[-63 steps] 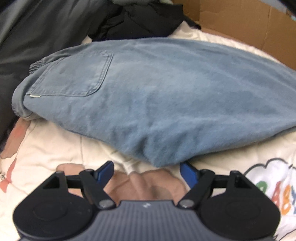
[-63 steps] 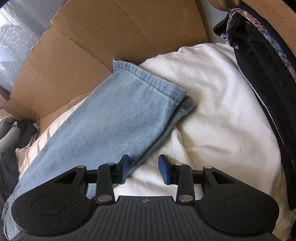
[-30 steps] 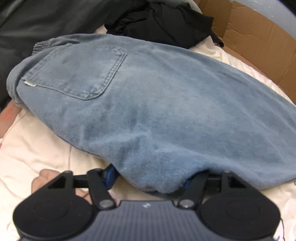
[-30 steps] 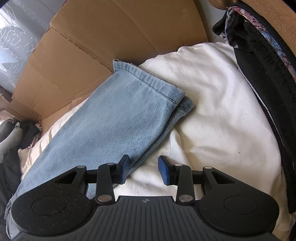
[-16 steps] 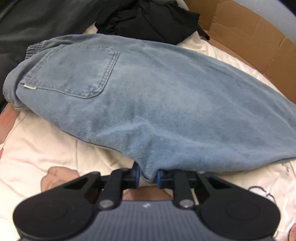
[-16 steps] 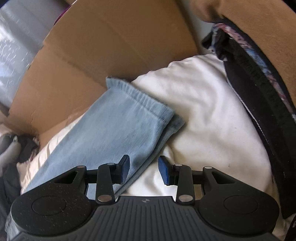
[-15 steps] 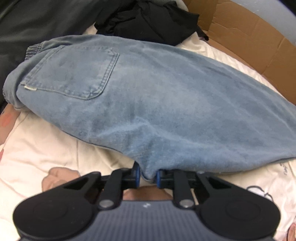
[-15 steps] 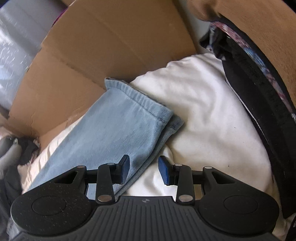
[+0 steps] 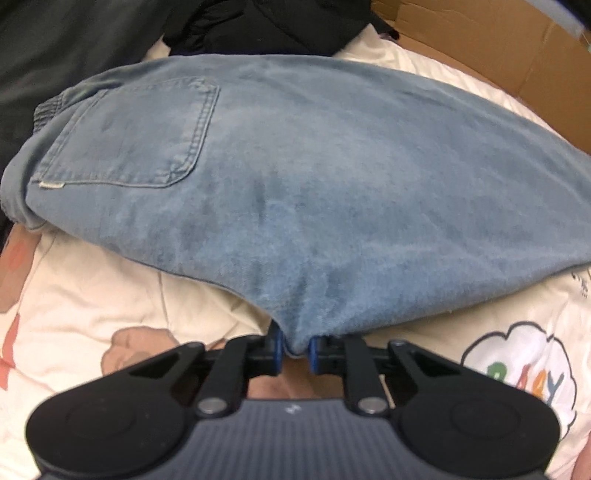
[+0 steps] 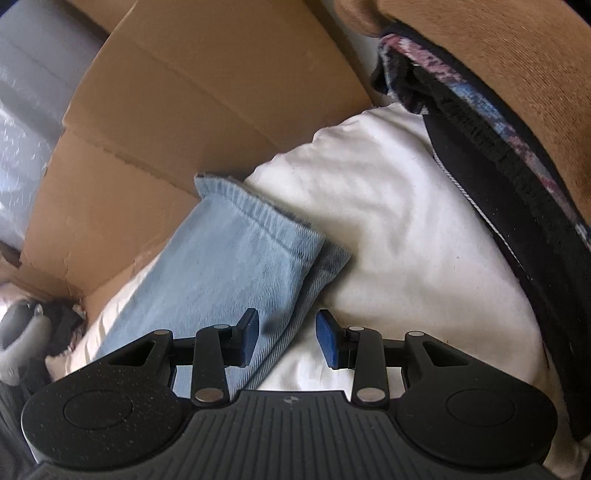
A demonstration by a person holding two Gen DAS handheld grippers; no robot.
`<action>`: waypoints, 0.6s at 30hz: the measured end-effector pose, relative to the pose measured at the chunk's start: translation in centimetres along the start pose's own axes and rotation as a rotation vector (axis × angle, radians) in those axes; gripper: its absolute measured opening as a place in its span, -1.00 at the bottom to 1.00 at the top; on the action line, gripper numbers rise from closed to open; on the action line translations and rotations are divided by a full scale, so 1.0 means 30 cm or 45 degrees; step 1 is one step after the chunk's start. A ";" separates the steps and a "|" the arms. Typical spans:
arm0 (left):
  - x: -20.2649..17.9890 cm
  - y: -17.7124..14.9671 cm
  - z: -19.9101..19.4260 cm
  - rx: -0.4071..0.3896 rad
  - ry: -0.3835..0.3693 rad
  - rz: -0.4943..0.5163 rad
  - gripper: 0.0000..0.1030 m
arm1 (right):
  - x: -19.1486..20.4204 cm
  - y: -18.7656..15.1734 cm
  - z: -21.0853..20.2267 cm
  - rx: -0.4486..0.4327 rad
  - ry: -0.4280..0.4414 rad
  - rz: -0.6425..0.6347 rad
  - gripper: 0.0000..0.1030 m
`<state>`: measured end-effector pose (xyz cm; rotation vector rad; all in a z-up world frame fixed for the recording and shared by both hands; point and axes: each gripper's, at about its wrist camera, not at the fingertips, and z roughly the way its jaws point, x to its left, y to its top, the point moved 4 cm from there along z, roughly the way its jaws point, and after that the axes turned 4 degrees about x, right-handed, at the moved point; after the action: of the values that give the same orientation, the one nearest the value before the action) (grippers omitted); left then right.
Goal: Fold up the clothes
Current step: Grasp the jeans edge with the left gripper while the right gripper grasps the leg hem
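Light blue jeans (image 9: 314, 177) lie folded lengthwise across a cream printed quilt (image 9: 92, 299), back pocket (image 9: 136, 136) up at the left. My left gripper (image 9: 295, 349) is shut on the jeans' near edge at the crotch, pinching a bunch of denim between its blue pads. In the right wrist view the leg end of the jeans (image 10: 236, 266) with its hem (image 10: 258, 214) rests on a white quilt (image 10: 406, 229). My right gripper (image 10: 287, 334) is open, just over the leg's near edge, one finger above the denim and one above the quilt.
A cardboard sheet (image 10: 192, 110) stands behind the leg hem and also shows at the far right (image 9: 517, 48). Dark clothes (image 9: 258, 26) pile beyond the waistband. A black and patterned garment (image 10: 517, 192) lies along the right side, with brown fabric (image 10: 517, 55) above it.
My left gripper moved onto the jeans' near edge and shut on it, then drew it slightly toward me. The right gripper stayed open and tilted a little over the leg.
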<state>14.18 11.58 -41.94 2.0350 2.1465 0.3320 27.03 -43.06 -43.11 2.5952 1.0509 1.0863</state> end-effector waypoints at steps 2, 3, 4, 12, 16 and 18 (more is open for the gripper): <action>-0.005 0.001 0.001 0.004 0.010 0.013 -0.72 | -0.005 0.013 0.009 -0.011 0.019 0.029 -0.20; -0.010 0.000 0.000 0.002 0.018 0.023 -0.72 | -0.007 0.020 0.015 -0.015 0.025 0.045 -0.20; -0.014 0.001 -0.001 0.002 0.024 0.031 -0.72 | -0.011 0.028 0.023 -0.019 0.023 0.064 -0.21; -0.015 0.014 -0.002 0.029 0.031 0.069 -0.72 | -0.048 0.079 0.030 -0.096 0.111 0.251 -0.86; -0.003 0.016 0.005 0.050 0.008 0.065 -0.72 | -0.070 0.073 0.030 -0.115 0.163 0.330 -0.87; 0.015 0.015 0.017 0.070 -0.025 0.030 -0.72 | -0.069 0.069 0.047 -0.108 0.138 0.309 -0.87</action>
<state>14.72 12.06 -42.28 2.0857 2.1445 0.2571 28.09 -45.78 -44.55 2.6725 0.7027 1.3063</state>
